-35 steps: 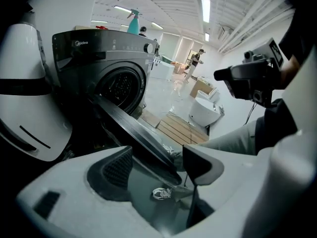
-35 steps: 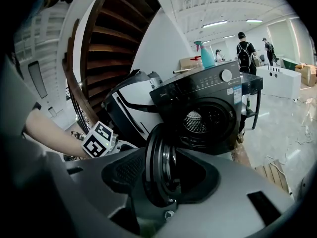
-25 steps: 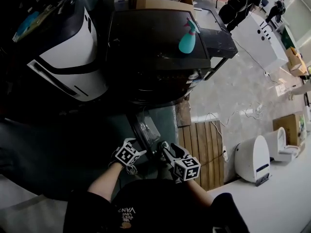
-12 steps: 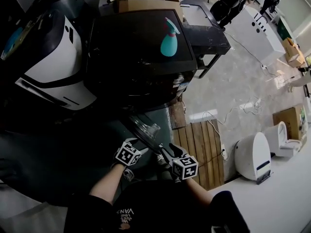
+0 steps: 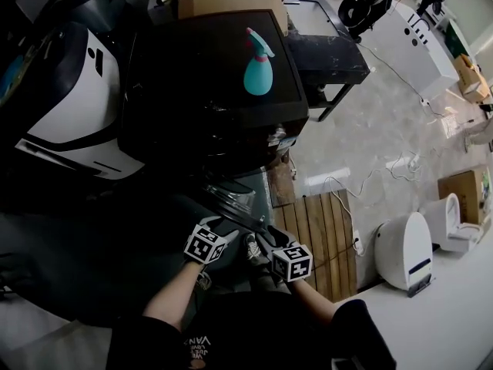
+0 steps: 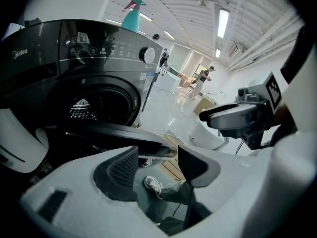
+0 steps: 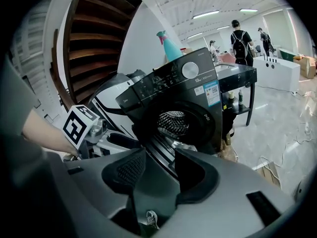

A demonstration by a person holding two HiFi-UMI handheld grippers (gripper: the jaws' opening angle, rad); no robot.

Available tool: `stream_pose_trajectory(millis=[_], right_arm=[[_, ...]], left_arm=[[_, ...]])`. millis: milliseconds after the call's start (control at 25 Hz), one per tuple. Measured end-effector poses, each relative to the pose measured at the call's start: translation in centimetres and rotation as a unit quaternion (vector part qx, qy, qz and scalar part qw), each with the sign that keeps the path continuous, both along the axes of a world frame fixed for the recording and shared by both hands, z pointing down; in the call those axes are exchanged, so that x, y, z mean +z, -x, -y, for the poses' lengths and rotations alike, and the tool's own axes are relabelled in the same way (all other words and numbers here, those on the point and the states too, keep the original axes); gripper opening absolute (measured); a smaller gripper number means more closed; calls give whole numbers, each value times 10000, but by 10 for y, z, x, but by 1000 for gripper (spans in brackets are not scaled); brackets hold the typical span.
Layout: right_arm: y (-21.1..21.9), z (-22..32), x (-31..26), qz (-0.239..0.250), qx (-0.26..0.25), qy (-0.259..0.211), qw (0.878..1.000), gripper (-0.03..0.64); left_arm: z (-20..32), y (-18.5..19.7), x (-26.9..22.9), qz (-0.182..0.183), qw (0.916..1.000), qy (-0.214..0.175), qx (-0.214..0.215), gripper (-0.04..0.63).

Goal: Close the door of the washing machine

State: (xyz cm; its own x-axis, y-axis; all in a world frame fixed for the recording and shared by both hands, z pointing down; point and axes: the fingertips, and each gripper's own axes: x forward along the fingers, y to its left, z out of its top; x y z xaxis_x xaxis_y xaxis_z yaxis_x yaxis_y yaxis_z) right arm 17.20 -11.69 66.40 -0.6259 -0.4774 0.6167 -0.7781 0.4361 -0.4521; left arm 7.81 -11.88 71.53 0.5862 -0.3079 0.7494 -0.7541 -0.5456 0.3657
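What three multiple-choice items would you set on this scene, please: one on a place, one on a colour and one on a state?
1. Where does the spray bottle stand?
A. Inside the drum
B. On top of the washing machine
C. On the wooden floor panel

2. What colour is the spray bottle's body?
A. Teal
B. Yellow
C. Black

3. In what state is the washing machine's door?
A. Fully shut
B. Taken off and lying on the floor
C. Swung open

Answers:
1. B: the head view shows the bottle lying on the machine's dark top panel.
2. A: its body is teal in all three views, with a pinkish trigger head.
3. C: the door hangs out from the front, and the drum shows through the opening in the right gripper view.
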Motion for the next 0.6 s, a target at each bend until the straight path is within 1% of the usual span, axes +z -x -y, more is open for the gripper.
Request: stream_pose_trajectory(millis=[240, 440, 600], right_arm=[[-14, 27, 17, -4, 95, 50, 9999, 179], [-24, 51, 27, -46, 233, 55, 9997, 169], [-30, 74, 37, -33, 458, 78, 9989, 146]], left_arm=[[35, -9, 0, -56, 9998, -72, -192, 230], [64, -16, -1, -92, 9993, -148, -335, 221], [91, -18, -1, -60, 9988, -200, -442, 184]])
